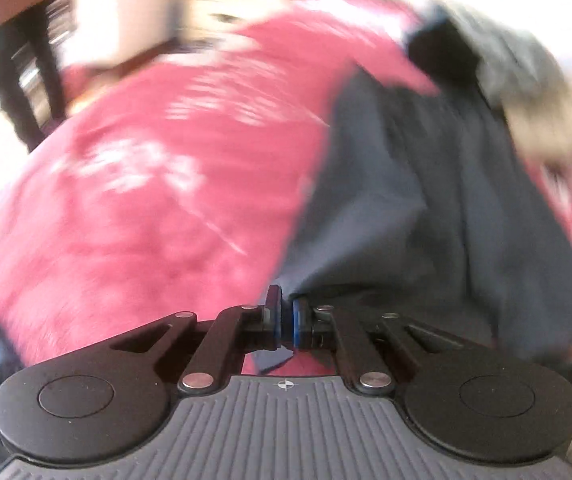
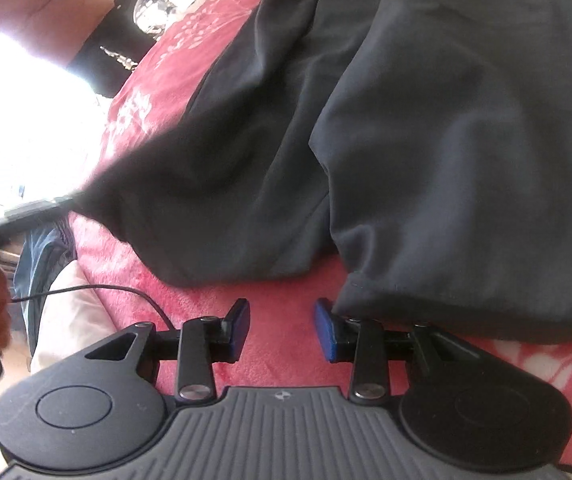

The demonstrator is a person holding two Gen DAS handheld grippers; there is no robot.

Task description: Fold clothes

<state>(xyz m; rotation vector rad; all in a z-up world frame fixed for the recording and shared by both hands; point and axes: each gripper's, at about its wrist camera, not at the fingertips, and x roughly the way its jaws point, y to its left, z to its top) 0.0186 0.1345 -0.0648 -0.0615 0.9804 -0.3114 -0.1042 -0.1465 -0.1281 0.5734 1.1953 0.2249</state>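
Dark garment (image 2: pixel 426 128) creased on pink blanket (image 2: pixel 277 336), left gripper (image 1: pixel 284 320) pinching it

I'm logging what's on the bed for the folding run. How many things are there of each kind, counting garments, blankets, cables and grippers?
Dark garment: 1
Pink blanket with a white pattern: 1
Black cable: 1
Grippers: 2, the left gripper with jaws shut on the dark garment, the right gripper with jaws open
Total: 5
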